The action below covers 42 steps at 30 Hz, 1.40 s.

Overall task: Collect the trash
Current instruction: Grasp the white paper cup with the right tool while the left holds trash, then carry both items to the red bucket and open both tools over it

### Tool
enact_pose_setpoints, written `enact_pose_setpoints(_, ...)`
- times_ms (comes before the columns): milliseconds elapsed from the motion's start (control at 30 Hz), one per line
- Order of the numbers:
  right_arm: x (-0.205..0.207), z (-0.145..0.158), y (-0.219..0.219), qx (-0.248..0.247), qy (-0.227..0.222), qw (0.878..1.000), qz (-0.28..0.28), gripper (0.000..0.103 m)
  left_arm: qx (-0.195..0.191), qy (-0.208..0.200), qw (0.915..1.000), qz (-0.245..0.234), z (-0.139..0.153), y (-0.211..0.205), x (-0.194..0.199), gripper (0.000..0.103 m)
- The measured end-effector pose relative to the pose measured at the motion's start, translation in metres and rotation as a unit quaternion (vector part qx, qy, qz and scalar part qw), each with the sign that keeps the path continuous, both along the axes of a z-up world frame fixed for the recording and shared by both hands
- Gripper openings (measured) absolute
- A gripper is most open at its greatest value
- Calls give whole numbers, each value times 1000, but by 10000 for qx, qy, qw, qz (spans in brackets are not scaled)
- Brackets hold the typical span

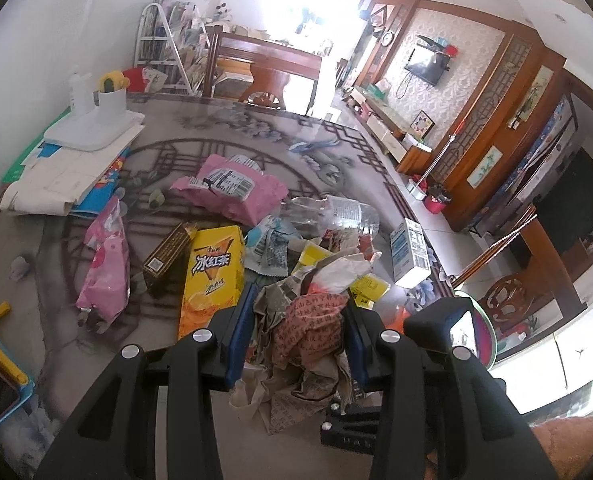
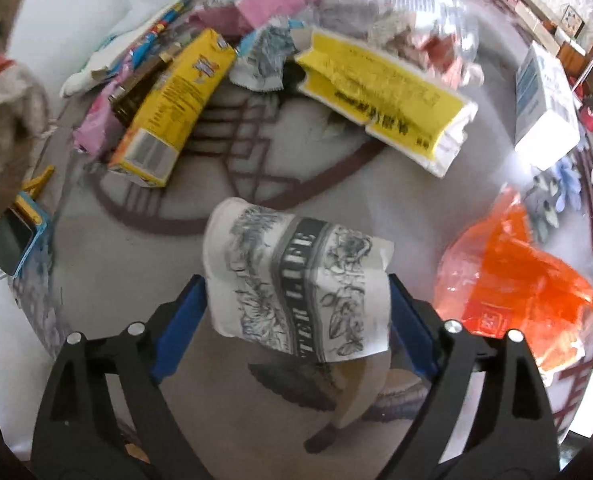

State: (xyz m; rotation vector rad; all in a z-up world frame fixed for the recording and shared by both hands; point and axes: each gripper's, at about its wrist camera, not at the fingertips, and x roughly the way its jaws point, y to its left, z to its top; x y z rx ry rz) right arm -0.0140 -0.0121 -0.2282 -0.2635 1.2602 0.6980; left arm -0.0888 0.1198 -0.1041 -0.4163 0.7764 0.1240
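Left tongs [image 1: 300,336] clench a paper wad [image 1: 308,344] at lower centre. Right tongs [image 2: 296,312] stand spread around a paper cup [image 2: 296,280], probably mid-release or mid-grab; closing comes next.

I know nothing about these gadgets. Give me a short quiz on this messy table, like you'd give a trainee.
1. True or false: the left gripper has its fingers clamped on crumpled paper.
2. What is between the fingers of the right gripper? A. printed paper cup B. clear bottle C. yellow carton
3. What colour is the plastic bag by the table edge?
Key: 1 true; 2 A; 3 orange.
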Motion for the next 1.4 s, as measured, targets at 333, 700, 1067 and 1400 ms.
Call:
enact_pose_setpoints(333, 0, 72, -54, 909, -531, 9939, -339, 79, -6, -79, 9998, -200, 5, -10, 13, 38)
enact_pose_setpoints(700, 20, 158, -141, 1361, -1677, 9670, -1352, 79, -93, -317, 9950, -942, 19, -62, 59, 38)
enact_pose_setpoints(1067, 39, 167, -206, 1276, -1861, 9497, -2173, 80, -160, -457, 9871, -1525, 34, -122, 96, 38)
enact_pose_setpoints(1400, 51, 159, -264, 1165, -1826, 9386, -2686, 80, -228, -231, 9807, -1928, 25, -171, 123, 38)
